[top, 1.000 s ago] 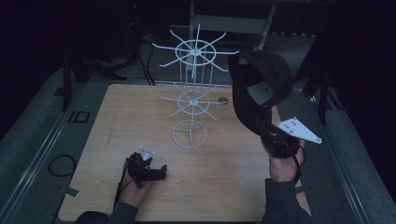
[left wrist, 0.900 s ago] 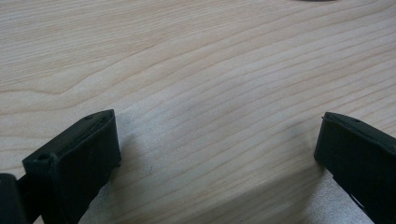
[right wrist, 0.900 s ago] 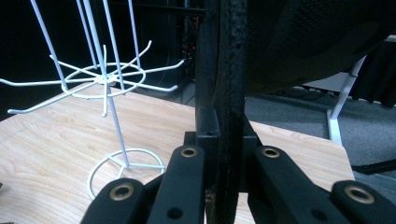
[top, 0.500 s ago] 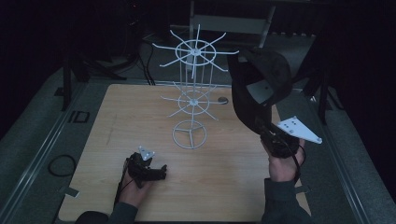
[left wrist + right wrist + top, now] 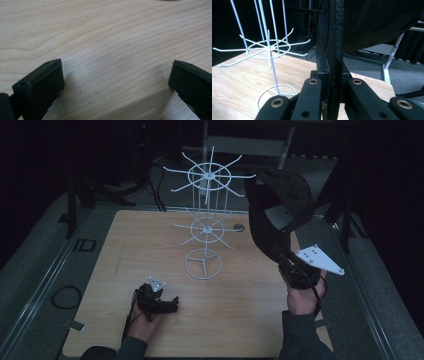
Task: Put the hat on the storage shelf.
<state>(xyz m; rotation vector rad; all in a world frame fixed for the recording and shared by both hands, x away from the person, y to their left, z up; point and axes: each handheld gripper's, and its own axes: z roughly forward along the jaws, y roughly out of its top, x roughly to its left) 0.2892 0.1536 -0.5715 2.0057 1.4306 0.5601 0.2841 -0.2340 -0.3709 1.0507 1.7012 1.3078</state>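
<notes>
Tabletop (image 5: 240,320) unchanged: right gripper (image 5: 292,265) still clamps the black cap (image 5: 280,210), left gripper (image 5: 172,304) fingers agape, empty.

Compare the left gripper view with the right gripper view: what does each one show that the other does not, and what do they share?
Left gripper view: the left tongs, jaws wide apart with nothing between them, close above bare wood.

Right gripper view: the right tongs shut on the edge of a black cap, held up, and the white wire rack with its hooked arms and ring base.

Both share: the light wooden table, also seen under the rack.
</notes>
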